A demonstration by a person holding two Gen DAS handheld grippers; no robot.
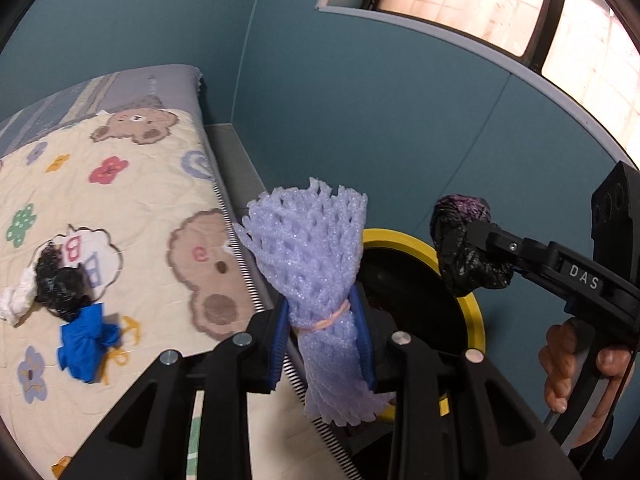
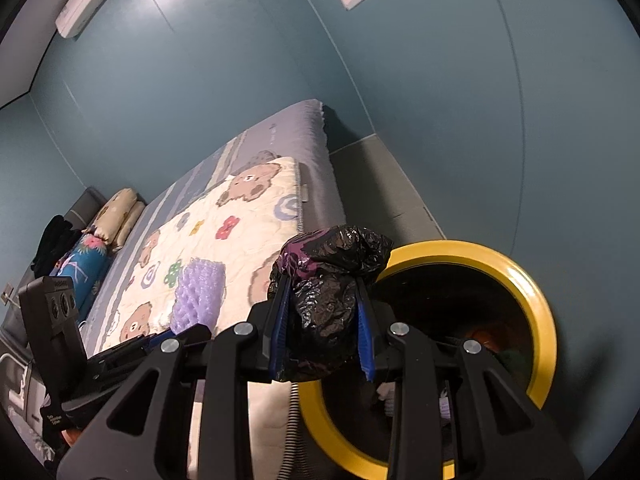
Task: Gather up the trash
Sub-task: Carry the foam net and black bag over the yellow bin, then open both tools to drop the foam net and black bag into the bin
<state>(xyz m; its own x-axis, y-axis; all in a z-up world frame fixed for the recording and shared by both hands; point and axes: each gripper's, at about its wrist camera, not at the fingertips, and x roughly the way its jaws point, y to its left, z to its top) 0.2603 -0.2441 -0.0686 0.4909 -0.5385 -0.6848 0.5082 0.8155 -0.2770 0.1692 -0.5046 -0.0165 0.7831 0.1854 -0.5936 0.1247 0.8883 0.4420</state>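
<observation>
Two loads: you've got one piece of trash in each gripper, both up near the bin.
Bed (image 1: 120, 208): one, biggest thing here, with a bear-print quilt; three scraps lie together near its side edge by you.
Bin (image 2: 532, 292): one, yellow-rimmed with a dark inside, on the floor just beside the bed's side edge; something already lies in it, too dark to name.
Foam net (image 1: 316, 264): one, purple, bound with a rubber band; your left gripper (image 1: 326, 344) has its blue pads pinching it at the waist, upright, over the bin's near rim.
Black bag (image 2: 324, 312): one crumpled wad, squeezed between the pads of your right gripper (image 2: 322, 344), hanging at the rim on the bed side.
Leftovers: one black scrap (image 1: 60, 284), one blue scrap (image 1: 86, 340), one white scrap (image 1: 16, 300), touching or nearly so.
Risk one: neither load looks centred over the opening; let go now and I'd say either could clip the rim and drop to the floor.
Risk two: the net is light and springy, so it may cling to a pad.
Risk three: your grippers are near each other; they could knock.
</observation>
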